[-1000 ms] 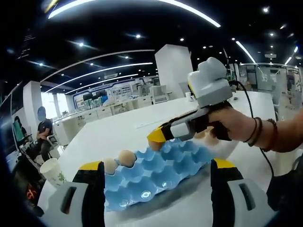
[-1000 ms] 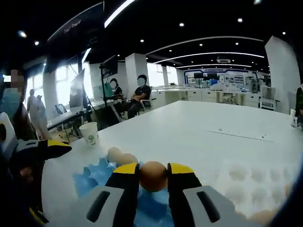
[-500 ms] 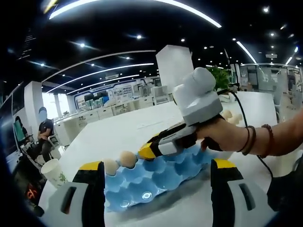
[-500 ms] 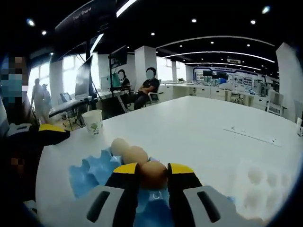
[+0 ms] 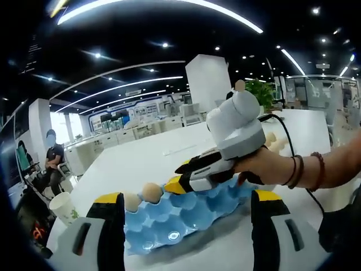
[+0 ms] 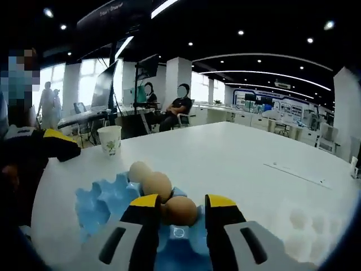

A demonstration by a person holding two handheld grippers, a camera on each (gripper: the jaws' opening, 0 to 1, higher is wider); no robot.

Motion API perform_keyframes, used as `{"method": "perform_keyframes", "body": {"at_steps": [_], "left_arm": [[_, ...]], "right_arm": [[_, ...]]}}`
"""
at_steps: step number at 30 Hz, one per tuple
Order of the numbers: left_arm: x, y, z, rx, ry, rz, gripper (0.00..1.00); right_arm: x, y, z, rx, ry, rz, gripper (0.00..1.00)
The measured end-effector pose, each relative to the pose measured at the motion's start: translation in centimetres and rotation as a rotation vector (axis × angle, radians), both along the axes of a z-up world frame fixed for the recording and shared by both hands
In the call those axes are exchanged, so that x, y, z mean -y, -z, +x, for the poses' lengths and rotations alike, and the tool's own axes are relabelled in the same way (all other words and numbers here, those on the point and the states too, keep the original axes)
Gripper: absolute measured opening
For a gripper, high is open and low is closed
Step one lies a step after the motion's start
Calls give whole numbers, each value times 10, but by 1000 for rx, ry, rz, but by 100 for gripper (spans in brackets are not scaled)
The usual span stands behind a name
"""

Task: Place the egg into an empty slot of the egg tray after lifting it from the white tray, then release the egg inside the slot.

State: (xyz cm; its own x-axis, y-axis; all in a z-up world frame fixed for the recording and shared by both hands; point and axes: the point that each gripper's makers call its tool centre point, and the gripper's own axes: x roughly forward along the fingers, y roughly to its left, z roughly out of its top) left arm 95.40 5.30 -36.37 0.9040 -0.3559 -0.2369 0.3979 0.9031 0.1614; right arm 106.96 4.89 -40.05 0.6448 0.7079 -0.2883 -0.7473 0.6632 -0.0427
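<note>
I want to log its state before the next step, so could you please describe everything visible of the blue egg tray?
The blue egg tray is a moulded sheet of cup-shaped slots, plastic by its sheen, lying flat on the white table. Two eggs sit side by side in slots along one edge. A third egg lies over a neighbouring slot, between the right gripper jaws. Most other slots look empty.

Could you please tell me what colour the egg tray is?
Light blue egg tray, clearest in the left gripper view.
</note>
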Motion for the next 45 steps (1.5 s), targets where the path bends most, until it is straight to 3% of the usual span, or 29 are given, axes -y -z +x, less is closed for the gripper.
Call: {"method": "perform_keyframes", "body": {"at_steps": [7, 13, 20, 28, 33, 38, 45], "left_arm": [[0, -3, 1, 9, 2, -7, 95], [-1, -5, 0, 17, 1, -5, 95], [-7, -8, -2, 23, -11, 5, 96], [-13, -10, -2, 30, -29, 6, 96], [-10, -7, -2, 24, -24, 0, 96], [-8, -9, -2, 25, -23, 5, 95], [-6, -9, -7, 28, -5, 22, 96]], "right_arm": [[24, -25, -1, 51, 50, 28, 46], [49, -34, -9, 80, 72, 7, 47], [98, -42, -12, 76, 146, 29, 49], [159, -36, -10, 47, 251, 16, 51], [192, -31, -4, 34, 348, 48, 51], [210, -31, -5, 34, 380, 79, 50], [239, -25, 3, 26, 458, 58, 51]]}}
